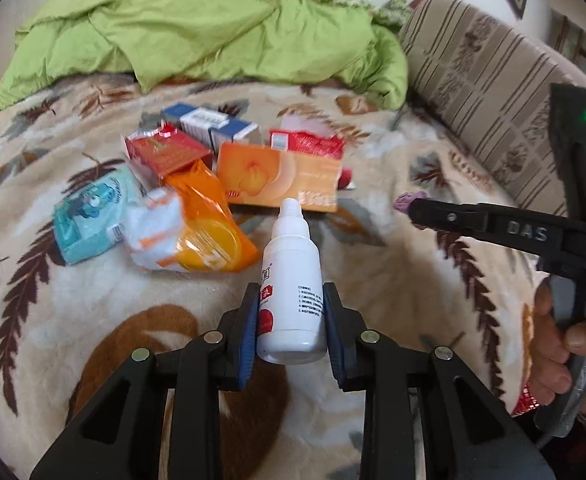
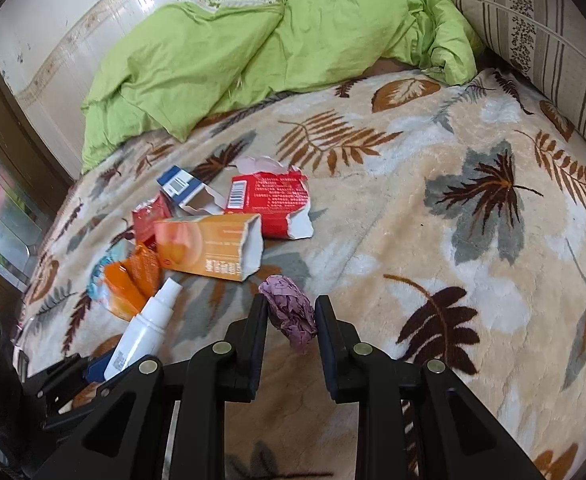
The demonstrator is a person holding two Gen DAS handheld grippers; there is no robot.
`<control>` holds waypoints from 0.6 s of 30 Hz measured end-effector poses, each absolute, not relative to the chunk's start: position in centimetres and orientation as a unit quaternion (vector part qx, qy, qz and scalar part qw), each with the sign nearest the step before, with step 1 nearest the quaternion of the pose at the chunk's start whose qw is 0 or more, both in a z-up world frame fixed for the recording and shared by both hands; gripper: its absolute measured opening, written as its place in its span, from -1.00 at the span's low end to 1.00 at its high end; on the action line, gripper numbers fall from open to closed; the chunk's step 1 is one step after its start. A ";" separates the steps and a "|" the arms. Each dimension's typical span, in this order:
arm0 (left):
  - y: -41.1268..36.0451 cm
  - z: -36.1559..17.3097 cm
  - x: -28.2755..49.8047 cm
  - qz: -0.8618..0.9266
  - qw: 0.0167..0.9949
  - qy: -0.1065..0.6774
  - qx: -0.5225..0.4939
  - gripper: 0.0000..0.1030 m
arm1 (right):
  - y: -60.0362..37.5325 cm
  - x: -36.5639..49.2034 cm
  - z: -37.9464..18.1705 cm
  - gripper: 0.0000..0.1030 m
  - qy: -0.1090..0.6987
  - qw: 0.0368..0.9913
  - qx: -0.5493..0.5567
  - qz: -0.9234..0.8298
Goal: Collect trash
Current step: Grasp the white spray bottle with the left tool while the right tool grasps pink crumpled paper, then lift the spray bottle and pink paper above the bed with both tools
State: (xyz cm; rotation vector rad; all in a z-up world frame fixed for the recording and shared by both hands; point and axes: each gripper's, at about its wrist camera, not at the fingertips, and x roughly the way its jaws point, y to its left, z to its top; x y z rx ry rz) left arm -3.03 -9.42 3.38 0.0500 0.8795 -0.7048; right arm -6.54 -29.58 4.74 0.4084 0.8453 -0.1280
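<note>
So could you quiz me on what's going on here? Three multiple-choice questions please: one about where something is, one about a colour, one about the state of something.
1. Where is the white bottle?
A. Under the green quilt
B. Between the left gripper's fingers
C. Inside the orange box

2. What colour is the crumpled wad between the right gripper's fingers?
A. Purple
B. Yellow
C. Black

3. What state is the orange box in?
A. Sealed in film
B. Crushed completely flat
C. Open at one end, empty inside

Answers:
1. B, the blue pads press both sides of the bottle in the left wrist view.
2. A, the right wrist view shows a pinkish-purple wad between the fingers.
3. C, its flap end gapes open and shows a bare white interior.
</note>
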 end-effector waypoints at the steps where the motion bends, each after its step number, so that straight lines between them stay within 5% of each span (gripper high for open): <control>1: -9.3 3.7 -3.4 -0.333 0.848 0.412 0.020 -0.44 | -29.5 -6.8 4.9 -0.50 0.403 0.891 0.198 -0.061; 18: -2.6 8.8 -10.9 -0.245 0.911 0.331 -0.003 -0.44 | -22.6 -13.8 8.2 -0.50 0.342 0.925 0.163 -0.005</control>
